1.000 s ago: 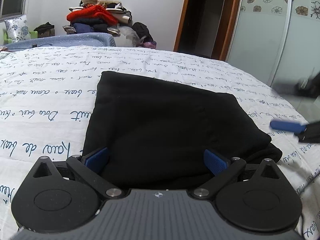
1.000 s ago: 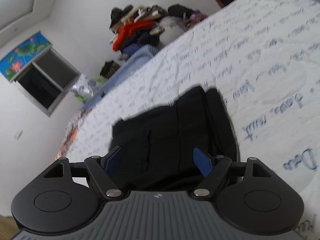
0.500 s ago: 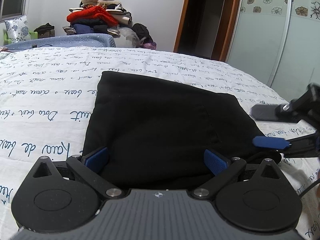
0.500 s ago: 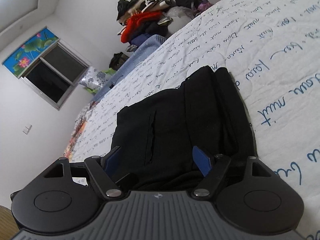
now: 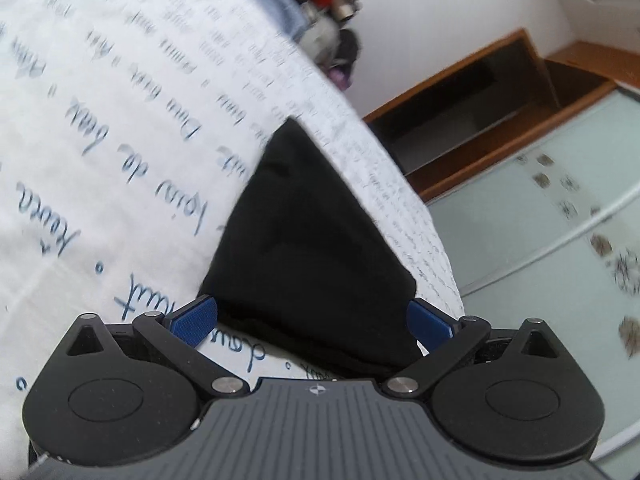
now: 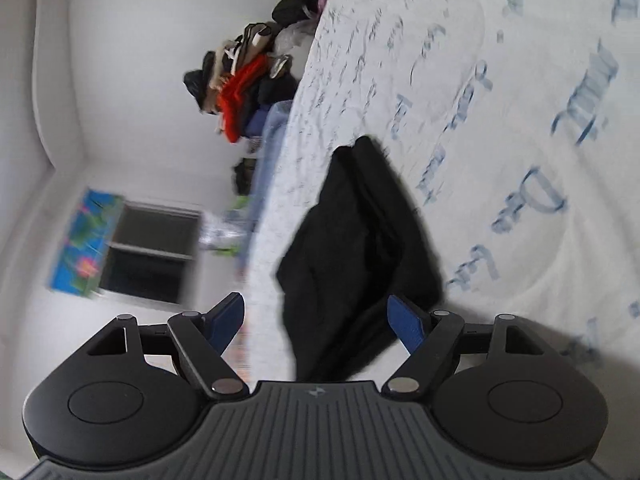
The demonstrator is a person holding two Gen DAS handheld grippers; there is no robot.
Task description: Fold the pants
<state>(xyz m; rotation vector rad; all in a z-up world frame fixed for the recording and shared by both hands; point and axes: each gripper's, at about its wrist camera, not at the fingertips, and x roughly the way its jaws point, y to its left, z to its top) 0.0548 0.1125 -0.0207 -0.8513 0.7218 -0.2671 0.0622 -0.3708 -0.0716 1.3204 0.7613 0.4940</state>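
The black pants (image 5: 304, 248) lie folded into a compact bundle on the white bedsheet with blue script (image 5: 120, 128). My left gripper (image 5: 312, 318) is open, its blue fingers on either side of the bundle's near edge, holding nothing. In the right wrist view the pants (image 6: 360, 248) lie on the sheet (image 6: 520, 120) with layered folds showing. My right gripper (image 6: 316, 318) is open over the bundle's near end, holding nothing. Both views are rolled steeply and blurred.
A heap of clothes with a red garment (image 6: 240, 96) sits beyond the bed's far end. A window (image 6: 148, 252) and a flower picture are on the wall. A wooden door frame (image 5: 480, 92) and a frosted wardrobe door (image 5: 560, 248) stand past the bed's edge.
Both cameras have rolled sharply and pulled back a little from the pants. The right gripper is no longer in the left wrist view. The pants have not moved.
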